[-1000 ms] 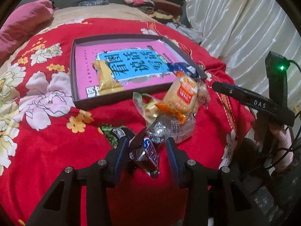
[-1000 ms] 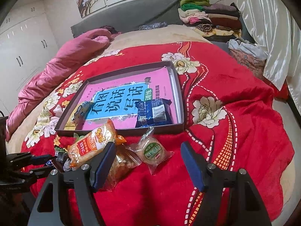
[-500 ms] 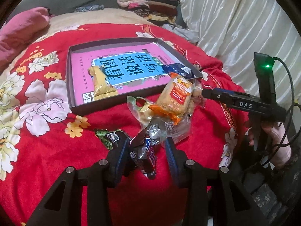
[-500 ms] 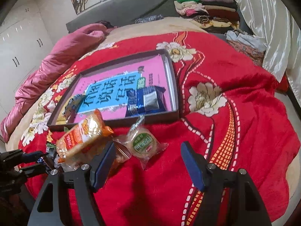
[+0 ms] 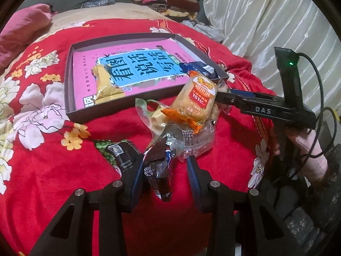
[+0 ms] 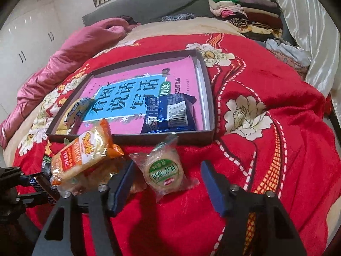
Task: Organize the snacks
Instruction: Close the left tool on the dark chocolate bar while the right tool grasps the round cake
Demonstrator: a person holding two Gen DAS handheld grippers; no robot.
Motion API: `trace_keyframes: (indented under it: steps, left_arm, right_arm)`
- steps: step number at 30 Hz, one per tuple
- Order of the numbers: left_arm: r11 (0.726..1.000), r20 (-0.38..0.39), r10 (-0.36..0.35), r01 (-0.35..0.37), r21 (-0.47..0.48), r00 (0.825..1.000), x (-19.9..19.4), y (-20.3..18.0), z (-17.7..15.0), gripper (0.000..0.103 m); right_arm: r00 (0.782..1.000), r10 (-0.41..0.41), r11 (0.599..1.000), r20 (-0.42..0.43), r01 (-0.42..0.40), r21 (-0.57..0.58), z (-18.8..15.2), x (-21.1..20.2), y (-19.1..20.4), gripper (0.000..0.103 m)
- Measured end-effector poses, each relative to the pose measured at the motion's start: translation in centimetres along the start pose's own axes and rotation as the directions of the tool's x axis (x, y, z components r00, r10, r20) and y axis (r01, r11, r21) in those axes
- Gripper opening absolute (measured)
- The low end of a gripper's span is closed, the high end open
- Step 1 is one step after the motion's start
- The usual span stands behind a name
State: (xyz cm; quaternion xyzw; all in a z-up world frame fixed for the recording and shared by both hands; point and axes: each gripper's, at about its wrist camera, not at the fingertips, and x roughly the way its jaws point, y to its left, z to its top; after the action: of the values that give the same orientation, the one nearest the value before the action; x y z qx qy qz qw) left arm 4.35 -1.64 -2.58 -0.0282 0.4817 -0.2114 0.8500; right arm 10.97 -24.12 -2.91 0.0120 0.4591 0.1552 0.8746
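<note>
A red floral blanket (image 6: 266,85) covers the bed, and on it sits a shallow dark tray (image 6: 210,98) lined with a pink and blue book cover. Two snacks already lie inside: a dark blue packet (image 6: 170,113) at the tray's right end and a yellow packet (image 5: 105,85) at its left. By my count that is the done part.

What is left sits in a loose heap on the blanket just in front of the tray. An orange and yellow rice-cracker packet (image 6: 83,151) rests tilted on top of some clear wrappers. A round cake in clear wrap with a green label (image 6: 164,170) lies beside it. The right gripper (image 6: 168,183) has its jaws either side of that cake; they have just been closing, but there is a gap on both sides, so nothing is gripped. The left gripper (image 5: 164,170) has a dark brown and blue wrapper (image 5: 159,168) standing between its jaws. The left pad looks to touch it while the right pad stands clear, so I cannot tell whether it truly holds it. A dark green-edged packet (image 5: 119,153) lies just left of it.

The clear wrappers under the cracker packet are crumpled together, and how many there are I cannot make out. A hand in a pink sleeve (image 5: 309,147) shows only partly at the edge.
</note>
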Motion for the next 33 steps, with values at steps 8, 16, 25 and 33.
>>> trace_keyframes:
  steps: [8, 16, 25, 33]
  left_arm:
    - [1.000, -0.023, -0.011, 0.011, -0.006, 1.000, 0.9, -0.2, -0.3, 0.040]
    - [1.000, -0.033, -0.017, 0.017, -0.011, 0.999, 1.5, -0.3, -0.5, 0.038]
    - [0.997, -0.056, -0.034, 0.030, -0.072, 0.998, 2.1, 1.0, -0.6, 0.017]
    - [0.996, 0.003, -0.040, 0.040, -0.079, 0.999, 0.6, 1.2, 0.0, 0.017]
  right_arm:
    - [0.999, -0.034, 0.999, -0.015, 0.034, -0.040, -0.3, 1.2, 0.0, 0.049]
    - [1.000, -0.010, 0.999, 0.008, 0.010, -0.034, -0.5, 0.9, -0.5, 0.036]
    - [0.999, 0.034, 0.999, 0.035, -0.034, -0.003, -0.8, -0.5, -0.8, 0.035]
    - [0.997, 0.051, 0.999, 0.057, -0.051, 0.006, -0.7, -1.5, -0.6, 0.035]
